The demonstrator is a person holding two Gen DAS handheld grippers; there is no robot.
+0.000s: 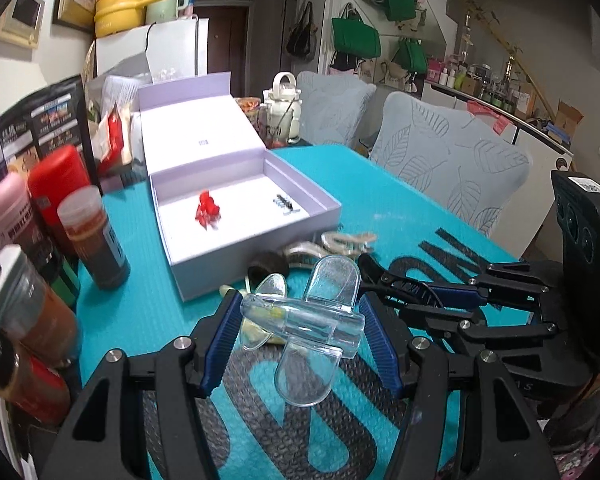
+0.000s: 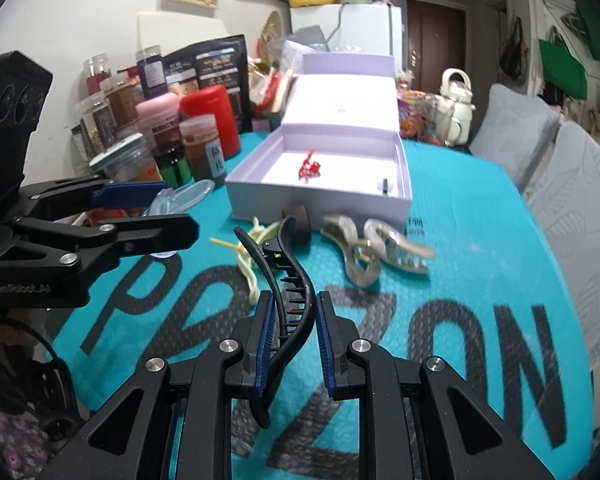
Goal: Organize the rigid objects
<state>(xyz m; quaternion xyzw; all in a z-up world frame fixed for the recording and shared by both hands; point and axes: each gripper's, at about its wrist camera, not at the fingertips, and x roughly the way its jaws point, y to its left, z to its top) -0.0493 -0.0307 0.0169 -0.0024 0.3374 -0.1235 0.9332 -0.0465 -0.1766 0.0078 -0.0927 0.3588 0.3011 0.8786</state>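
The left gripper (image 1: 300,332) clamps a clear hair clip (image 1: 304,320) above the teal mat (image 1: 148,312). The right gripper (image 2: 294,340) pinches a black hair clip (image 2: 288,288) between its 2 pads. Farther off sits the open lilac box (image 2: 320,200), holding a red clip (image 2: 309,169); 2 pearly claw clips (image 2: 374,248) lie just near it.

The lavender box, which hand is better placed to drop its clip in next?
Probably left. The left gripper, holding the clear clip, sits nearer the box. The right gripper, with the black clip, has loose clips between it and the box.
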